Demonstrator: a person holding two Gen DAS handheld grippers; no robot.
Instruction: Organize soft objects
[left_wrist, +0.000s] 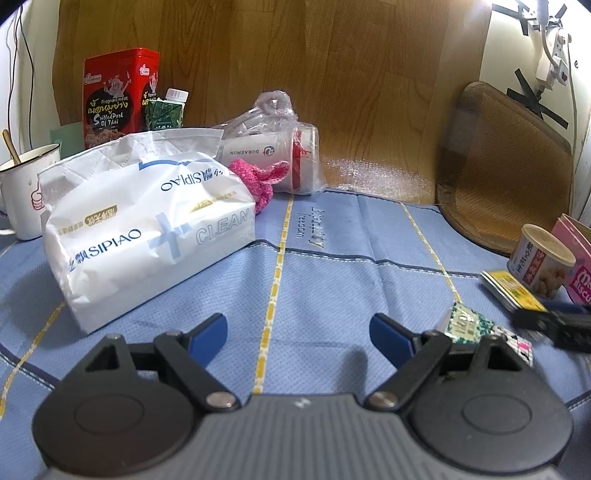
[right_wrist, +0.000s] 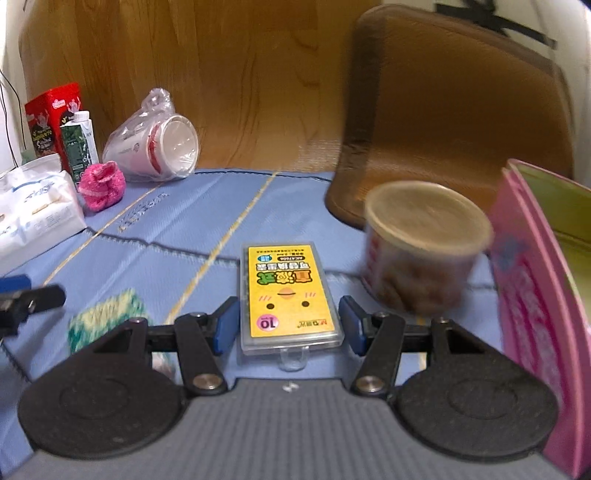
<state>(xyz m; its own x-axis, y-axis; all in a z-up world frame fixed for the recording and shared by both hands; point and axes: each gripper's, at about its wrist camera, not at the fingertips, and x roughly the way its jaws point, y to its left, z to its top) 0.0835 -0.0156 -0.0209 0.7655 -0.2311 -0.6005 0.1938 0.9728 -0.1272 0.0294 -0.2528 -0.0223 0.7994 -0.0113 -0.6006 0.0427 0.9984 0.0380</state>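
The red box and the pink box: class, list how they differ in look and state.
The red box stands shut at the back left; the pink box stands open-topped at the right. The red box bears a cartoon pig on black; the pink box is pale-lettered. Both stand upright.

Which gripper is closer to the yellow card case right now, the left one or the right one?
Right. The right gripper has its jaws on either side of the yellow card case. The left gripper hangs apart over bare blue cloth, the case off to its right.
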